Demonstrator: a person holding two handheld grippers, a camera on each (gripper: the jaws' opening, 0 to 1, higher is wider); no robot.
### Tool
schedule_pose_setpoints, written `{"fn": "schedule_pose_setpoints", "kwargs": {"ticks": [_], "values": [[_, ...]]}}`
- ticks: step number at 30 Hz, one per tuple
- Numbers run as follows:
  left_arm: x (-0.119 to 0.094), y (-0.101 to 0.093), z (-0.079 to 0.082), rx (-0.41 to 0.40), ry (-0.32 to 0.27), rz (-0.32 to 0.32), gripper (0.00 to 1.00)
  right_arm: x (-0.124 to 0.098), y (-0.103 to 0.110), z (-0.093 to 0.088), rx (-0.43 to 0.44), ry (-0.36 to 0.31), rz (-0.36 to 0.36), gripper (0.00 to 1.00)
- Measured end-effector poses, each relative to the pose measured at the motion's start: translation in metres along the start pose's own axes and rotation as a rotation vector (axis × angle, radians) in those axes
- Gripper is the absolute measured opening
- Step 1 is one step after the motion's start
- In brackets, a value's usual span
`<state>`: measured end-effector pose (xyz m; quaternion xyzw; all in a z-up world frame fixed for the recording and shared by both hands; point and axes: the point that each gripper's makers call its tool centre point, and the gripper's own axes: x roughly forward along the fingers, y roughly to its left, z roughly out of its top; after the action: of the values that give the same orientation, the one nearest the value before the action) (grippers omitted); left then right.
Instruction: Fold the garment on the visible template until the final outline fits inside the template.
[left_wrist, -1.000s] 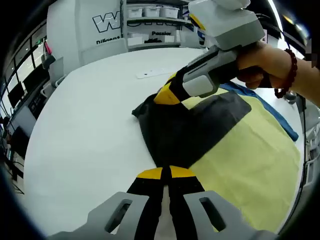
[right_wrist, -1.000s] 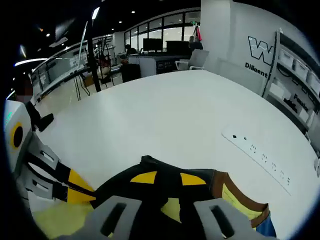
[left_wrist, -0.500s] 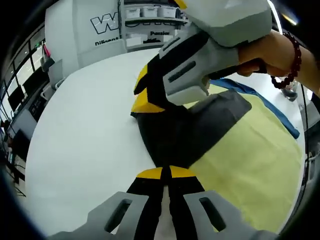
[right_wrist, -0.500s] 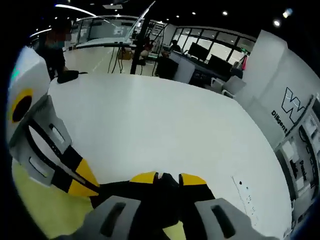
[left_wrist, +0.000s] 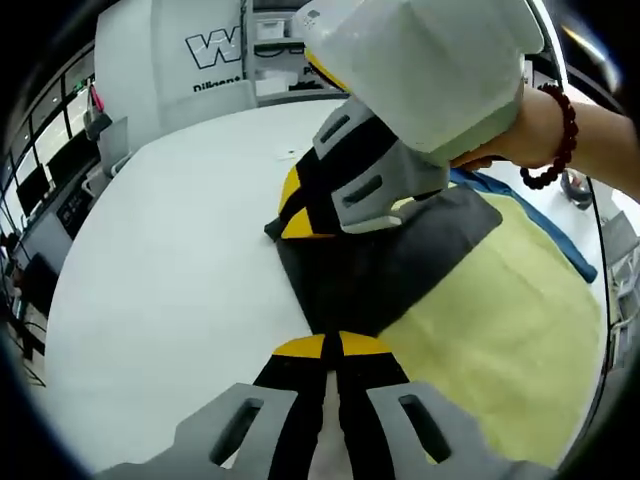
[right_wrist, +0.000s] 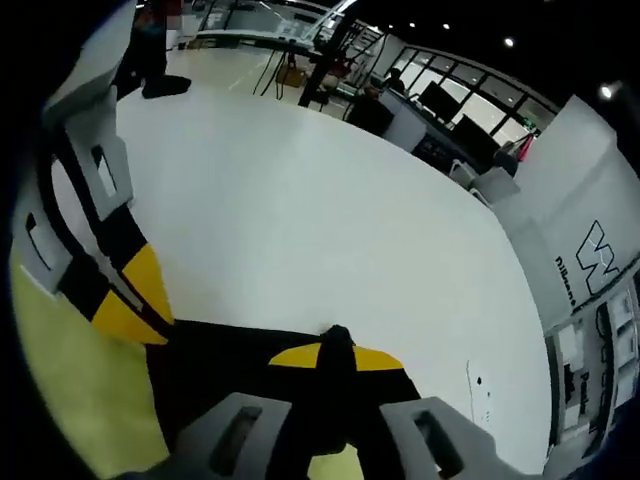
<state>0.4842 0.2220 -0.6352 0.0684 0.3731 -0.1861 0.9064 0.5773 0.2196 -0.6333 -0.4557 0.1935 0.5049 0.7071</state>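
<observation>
The dark garment (left_wrist: 385, 265) lies on the white counter (left_wrist: 170, 260), partly over the pale yellow template (left_wrist: 500, 340), its dark panel covering the template's corner nearest the white wall with the logo (left_wrist: 215, 45). The left tongs (left_wrist: 331, 346) are closed on the garment's near edge, yellow tips pinched together over the cloth. The right tongs (right_wrist: 336, 352) are likewise shut on the garment's far corner, with a fold of dark cloth standing up between the tips (in the left gripper view they come in from above, held by a hand (left_wrist: 525, 120) wearing a bead bracelet (left_wrist: 555, 135)). A blue strip (left_wrist: 530, 215) edges the template on the side away from the garment.
</observation>
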Motion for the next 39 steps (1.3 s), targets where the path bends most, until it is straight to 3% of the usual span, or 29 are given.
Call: {"fn": "schedule_pose_setpoints", "kwargs": {"ticks": [6,8,10,11,12,13,15,17,19,24,27,29,33,37,39], "values": [[0.0,0.0,0.0,-0.03,-0.006,-0.009,0.03,0.002,0.0,0.002,-0.041,-0.014,-0.015,0.0],[0.0,0.0,0.0,-0.024,-0.007,-0.009,0.03,0.0,-0.003,0.005,-0.007,-0.031,-0.025,0.0],[0.0,0.0,0.0,-0.015,-0.007,-0.007,0.03,-0.002,-0.006,0.011,0.091,-0.072,-0.026,0.0],[0.0,-0.001,0.0,-0.013,-0.007,-0.006,0.03,-0.005,-0.009,0.016,0.184,-0.101,-0.027,0.0],[0.0,-0.001,0.0,-0.011,-0.007,-0.004,0.03,-0.006,-0.01,0.018,0.217,-0.112,-0.026,0.0],[0.0,-0.001,0.0,-0.008,-0.009,-0.001,0.03,-0.011,-0.014,0.025,0.385,-0.162,-0.004,0.0],[-0.001,0.0,0.0,-0.007,-0.01,0.003,0.03,-0.016,-0.021,0.028,0.558,-0.211,0.02,0.0],[-0.002,0.0,0.0,-0.01,-0.015,0.011,0.03,-0.021,-0.024,0.032,0.811,-0.262,0.077,0.0],[-0.003,0.001,0.0,-0.015,-0.022,0.017,0.03,-0.02,-0.025,0.025,0.922,-0.238,0.084,0.0],[-0.005,0.002,0.0,-0.043,-0.04,0.029,0.03,-0.015,-0.024,0.022,1.23,-0.285,0.13,0.0],[-0.005,0.003,0.0,-0.089,-0.051,0.032,0.03,-0.011,-0.02,0.026,1.465,-0.303,0.198,0.0],[-0.006,0.005,0.002,-0.13,-0.07,0.034,0.03,-0.01,-0.024,0.025,1.55,-0.324,0.183,0.0],[-0.007,0.008,0.002,-0.186,-0.078,0.027,0.03,-0.009,-0.021,0.026,1.536,-0.32,0.179,0.0],[-0.008,0.012,-0.002,-0.218,-0.077,0.039,0.03,-0.015,-0.024,0.041,1.511,-0.383,0.218,0.0],[-0.009,0.012,-0.002,-0.241,-0.082,0.034,0.03,-0.018,-0.033,0.043,1.479,-0.419,0.185,0.0]]}}
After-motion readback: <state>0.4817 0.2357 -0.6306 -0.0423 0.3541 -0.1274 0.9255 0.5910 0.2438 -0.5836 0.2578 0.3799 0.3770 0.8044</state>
